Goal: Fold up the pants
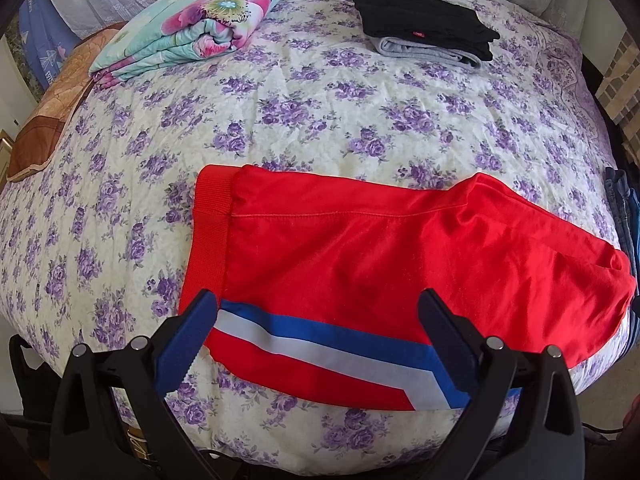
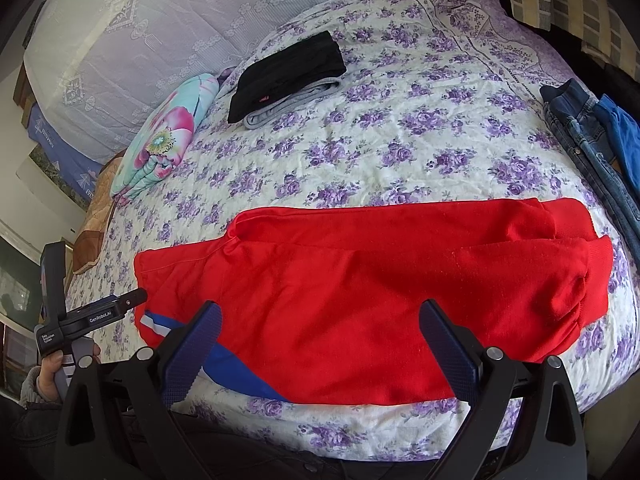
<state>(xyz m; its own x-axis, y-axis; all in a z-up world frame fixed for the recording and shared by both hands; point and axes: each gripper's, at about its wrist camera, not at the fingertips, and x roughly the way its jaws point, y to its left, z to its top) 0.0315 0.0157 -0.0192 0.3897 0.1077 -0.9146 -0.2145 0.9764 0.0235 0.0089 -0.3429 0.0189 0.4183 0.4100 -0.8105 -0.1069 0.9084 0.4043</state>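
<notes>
Red pants [image 1: 380, 256] with a blue and white side stripe [image 1: 332, 340] lie folded lengthwise across the near part of the bed, ribbed band to the left in the left wrist view. My left gripper [image 1: 318, 314] hovers open over their near edge, and its jaws hold nothing. In the right wrist view the same pants [image 2: 360, 300] stretch across the frame, bunched at the right end. My right gripper [image 2: 320, 330] is open above their near edge, also holding nothing. The left gripper [image 2: 94, 284], held by a hand [image 2: 50, 368], shows at the far left.
The floral bedspread [image 1: 320, 120] covers the bed. A rolled flowered blanket [image 1: 200, 16] lies at the back left. A black-on-grey stack of folded clothes [image 1: 424, 24] sits at the back. Jeans and a blue garment [image 2: 592, 140] lie at the right edge.
</notes>
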